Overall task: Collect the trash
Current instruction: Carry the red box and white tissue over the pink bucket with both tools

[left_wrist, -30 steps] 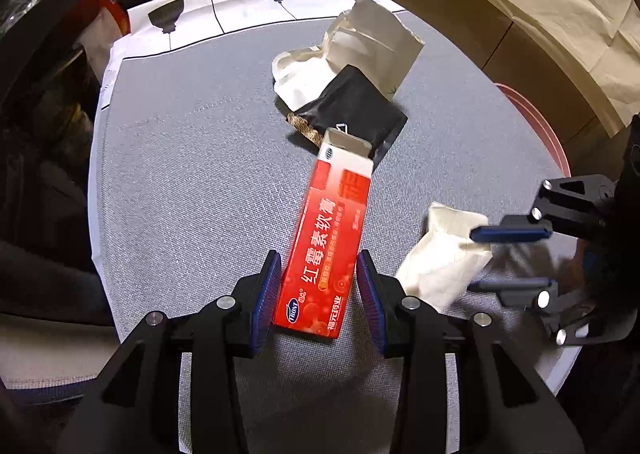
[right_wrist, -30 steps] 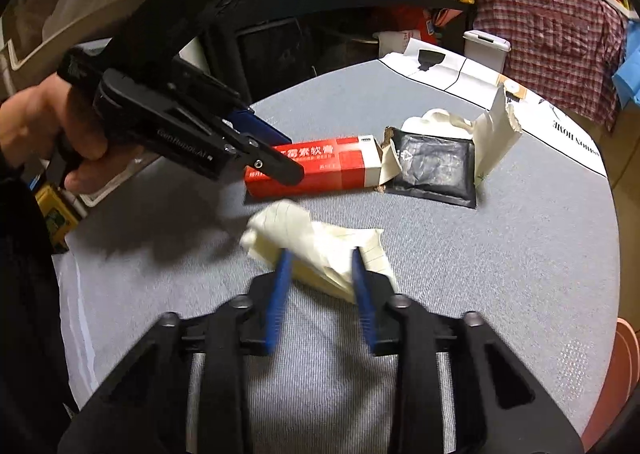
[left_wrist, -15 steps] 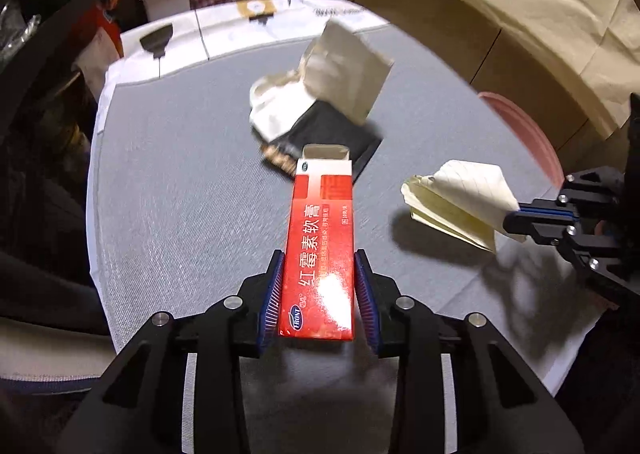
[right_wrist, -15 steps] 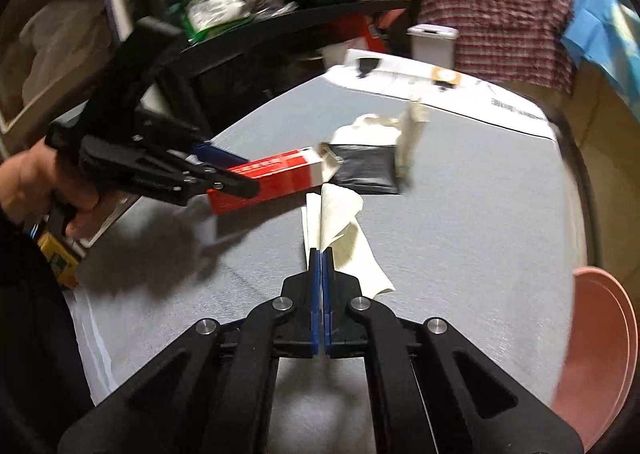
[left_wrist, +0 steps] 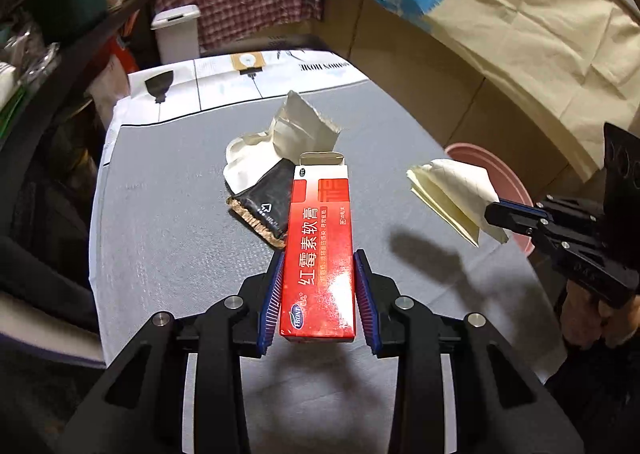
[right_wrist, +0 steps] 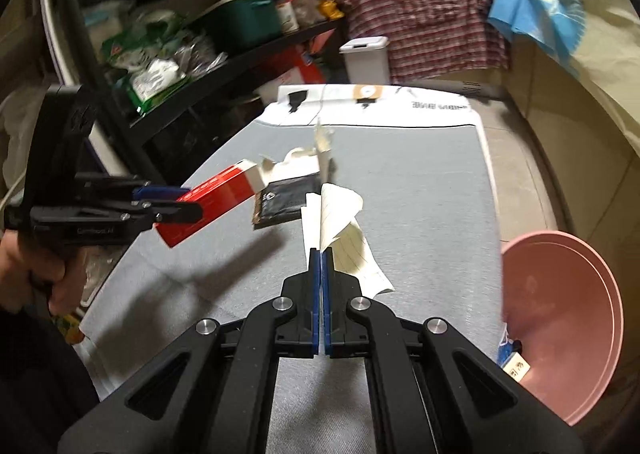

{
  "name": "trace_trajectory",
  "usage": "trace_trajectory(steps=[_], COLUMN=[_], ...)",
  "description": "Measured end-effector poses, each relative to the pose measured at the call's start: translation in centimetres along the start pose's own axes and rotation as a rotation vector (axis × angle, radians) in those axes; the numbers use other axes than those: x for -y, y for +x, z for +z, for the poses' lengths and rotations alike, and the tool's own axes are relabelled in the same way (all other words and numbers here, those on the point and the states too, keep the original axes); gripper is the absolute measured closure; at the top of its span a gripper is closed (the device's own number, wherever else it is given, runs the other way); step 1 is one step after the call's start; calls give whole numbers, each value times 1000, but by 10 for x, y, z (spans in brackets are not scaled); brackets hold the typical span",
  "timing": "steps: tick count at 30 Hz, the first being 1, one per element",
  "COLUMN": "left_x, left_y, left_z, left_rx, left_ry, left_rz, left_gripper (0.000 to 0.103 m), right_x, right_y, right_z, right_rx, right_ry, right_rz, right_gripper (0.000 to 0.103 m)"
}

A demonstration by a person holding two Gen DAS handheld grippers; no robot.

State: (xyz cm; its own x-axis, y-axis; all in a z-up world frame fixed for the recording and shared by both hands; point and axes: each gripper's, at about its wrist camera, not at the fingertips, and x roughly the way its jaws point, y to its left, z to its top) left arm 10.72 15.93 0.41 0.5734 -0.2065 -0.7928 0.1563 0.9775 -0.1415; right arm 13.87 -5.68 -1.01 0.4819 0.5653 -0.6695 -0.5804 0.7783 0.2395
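Observation:
My left gripper point(left_wrist: 318, 290) is shut on a red medicine box point(left_wrist: 320, 250) and holds it above the grey table point(left_wrist: 168, 222); the box also shows in the right wrist view point(right_wrist: 216, 198). My right gripper point(right_wrist: 321, 262) is shut on a folded white paper point(right_wrist: 332, 222), lifted off the table; the paper also shows in the left wrist view point(left_wrist: 452, 190). A black pouch point(left_wrist: 264, 206) and torn white paper packaging point(left_wrist: 292, 134) lie on the table further back.
A pink bin point(right_wrist: 560, 318) stands beside the table's right edge, also seen in the left wrist view point(left_wrist: 492, 170). Cluttered dark shelves point(right_wrist: 180, 54) run along the left. A small white bin point(right_wrist: 366, 58) stands beyond the far end.
Both grippers closed on their items and lifted them off the table: the left with the red box, the right with the folded paper, now nearer the pink bin.

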Motion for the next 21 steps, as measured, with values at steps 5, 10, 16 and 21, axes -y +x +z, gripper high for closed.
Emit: trace_trajectory(steps=[5,10,16,21], left_x=[21,35,48,57], left_y=[-11,-20,-27,-29], left_z=[-3,-6,-8,-7], left_rx=[61,116,171,209], left_ry=[-32,-65,-74,-68], left_rz=[23,24,44,47], left_gripper=[69,69,69,69], right_x=[11,26,41,55], right_y=[-21,-39,-69,-91], right_z=[4,8,15,17], right_rx=[44,81,135,166], right_ry=[55,108,134,111], right_rz=[-26,-59,-92,-147], right_gripper=[102,102,102,102])
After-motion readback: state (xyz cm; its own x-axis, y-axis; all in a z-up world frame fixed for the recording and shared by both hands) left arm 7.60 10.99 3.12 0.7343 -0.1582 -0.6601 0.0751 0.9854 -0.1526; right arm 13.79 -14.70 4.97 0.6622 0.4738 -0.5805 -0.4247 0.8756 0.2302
